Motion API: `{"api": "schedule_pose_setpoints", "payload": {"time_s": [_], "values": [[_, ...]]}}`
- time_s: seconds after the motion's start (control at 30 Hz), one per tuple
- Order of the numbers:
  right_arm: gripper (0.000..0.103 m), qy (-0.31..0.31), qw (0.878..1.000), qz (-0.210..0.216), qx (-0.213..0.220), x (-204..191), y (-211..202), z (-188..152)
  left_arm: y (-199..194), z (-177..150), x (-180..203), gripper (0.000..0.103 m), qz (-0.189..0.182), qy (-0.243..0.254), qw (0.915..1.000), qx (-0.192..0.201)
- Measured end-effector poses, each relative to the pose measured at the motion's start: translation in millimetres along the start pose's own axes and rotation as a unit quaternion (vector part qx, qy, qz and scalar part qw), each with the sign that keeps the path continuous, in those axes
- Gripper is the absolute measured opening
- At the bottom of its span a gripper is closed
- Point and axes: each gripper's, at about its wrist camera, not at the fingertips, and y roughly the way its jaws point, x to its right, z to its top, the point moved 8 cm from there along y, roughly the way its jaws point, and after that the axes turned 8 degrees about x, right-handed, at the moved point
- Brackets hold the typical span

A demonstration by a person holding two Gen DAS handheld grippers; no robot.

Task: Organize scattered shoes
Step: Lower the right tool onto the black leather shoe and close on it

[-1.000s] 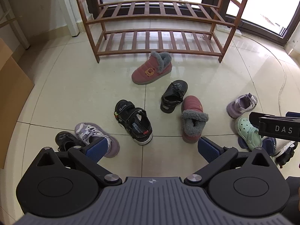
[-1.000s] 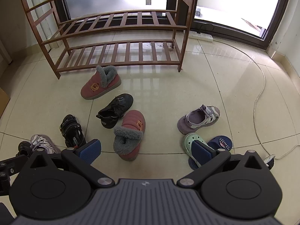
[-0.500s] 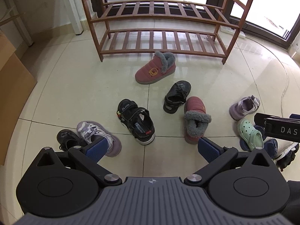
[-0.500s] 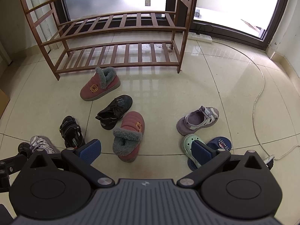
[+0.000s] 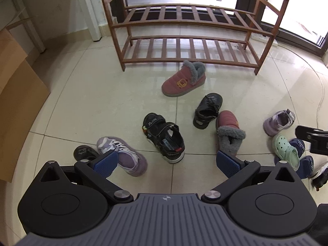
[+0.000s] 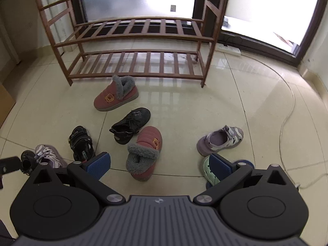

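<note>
Through my left wrist camera, my left claw (image 5: 167, 163) hangs above the cream tiled floor (image 5: 92, 102), tilted down and forward, its blue-padded fingers (image 5: 105, 162) spread wide with nothing between them. Below its left pad lies a lavender lace-up sneaker (image 5: 123, 153), touching a small black shoe (image 5: 84, 152) on its left. Between the pads, farther off, sits a black strapped sandal (image 5: 163, 136). A maroon fur-lined slipper (image 5: 229, 135) lies near the right pad, a black lace-up shoe (image 5: 207, 110) just beyond it, and its maroon fur-cuffed mate (image 5: 184, 80) rests just before the brown slatted wooden shoe rack (image 5: 184, 41). At the far right a mint-green clog (image 5: 286, 150) lies against a navy clog (image 5: 300, 144), near a second lavender sneaker (image 5: 278, 121).

Through my right wrist camera, my right claw (image 6: 157, 163) is likewise held above the floor, pitched downward, fingers wide apart and empty. The nearer maroon slipper lies between them; the mint clog sits partly behind the right pad.
</note>
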Motion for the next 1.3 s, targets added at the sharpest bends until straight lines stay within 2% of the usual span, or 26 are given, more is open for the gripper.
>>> {"api": "schedule_pose_setpoints", "payload": {"time_s": [0.2,0.33,0.43,0.67,0.93,1.2,1.27,1.3], "values": [[0.103,-0.091,0.995,0.031,0.009,-15,-1,16,11,12,-15,0.103,-0.040,-0.018,0.9988,-0.023],[0.102,-0.141,0.989,0.050,0.020,-22,5,25,28,19,-28,0.102,-0.028,-0.001,0.9992,-0.030],[0.102,-0.177,0.982,0.066,0.027,-32,12,38,45,23,-34,0.102,-0.033,0.018,0.9987,-0.034],[0.102,-0.206,0.973,0.108,0.012,-47,60,49,97,25,-53,0.101,-0.026,0.030,0.9986,-0.035],[0.102,-0.194,0.973,0.125,0.024,-58,120,51,159,19,-60,0.099,-0.023,0.022,0.9995,-0.002],[0.085,-0.152,0.979,0.133,0.009,-78,186,23,219,-11,-60,0.097,0.002,-0.039,0.9992,0.003],[0.080,-0.136,0.981,0.140,-0.005,-69,212,-11,229,-22,-61,0.097,0.015,-0.040,0.9991,0.000],[0.080,-0.132,0.981,0.140,-0.007,-70,218,-14,233,-28,-61,0.097,0.022,-0.040,0.9990,-0.002]]}}
